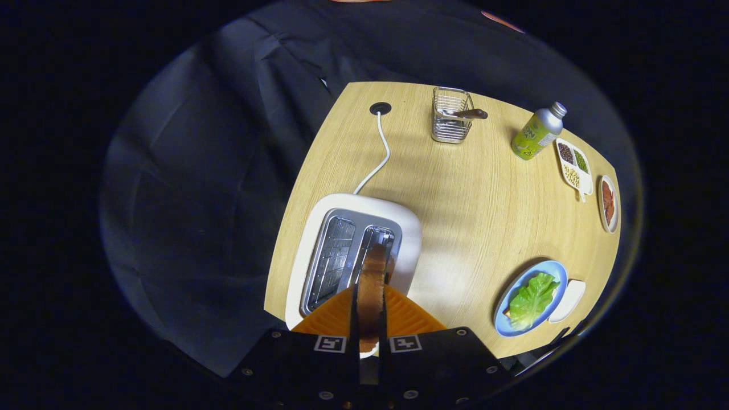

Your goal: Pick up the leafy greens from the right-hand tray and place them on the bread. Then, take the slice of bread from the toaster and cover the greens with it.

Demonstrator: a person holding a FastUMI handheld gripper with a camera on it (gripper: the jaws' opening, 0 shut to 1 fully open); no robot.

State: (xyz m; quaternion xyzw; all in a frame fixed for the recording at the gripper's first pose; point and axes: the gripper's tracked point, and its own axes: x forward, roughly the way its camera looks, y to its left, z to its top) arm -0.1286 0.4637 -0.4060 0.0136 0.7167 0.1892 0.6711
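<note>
My gripper [369,296] is shut on a browned slice of bread [372,285], held edge-on between the two orange fingers [336,313]. The slice hangs above the right slot of the white toaster [353,208], which stands just ahead of the fingers. Off to the right, a blue plate [555,270] carries the leafy greens [532,299]; whatever lies under them is hidden. An empty white tray [569,299] touches the plate's right side.
A white cable [383,151] runs from the toaster to a black grommet [380,108]. Beyond stand a wire basket [451,117] with a brown-handled utensil, a green bottle [536,134], a divided dish of grains [574,165] and a small dish of red slices [608,203].
</note>
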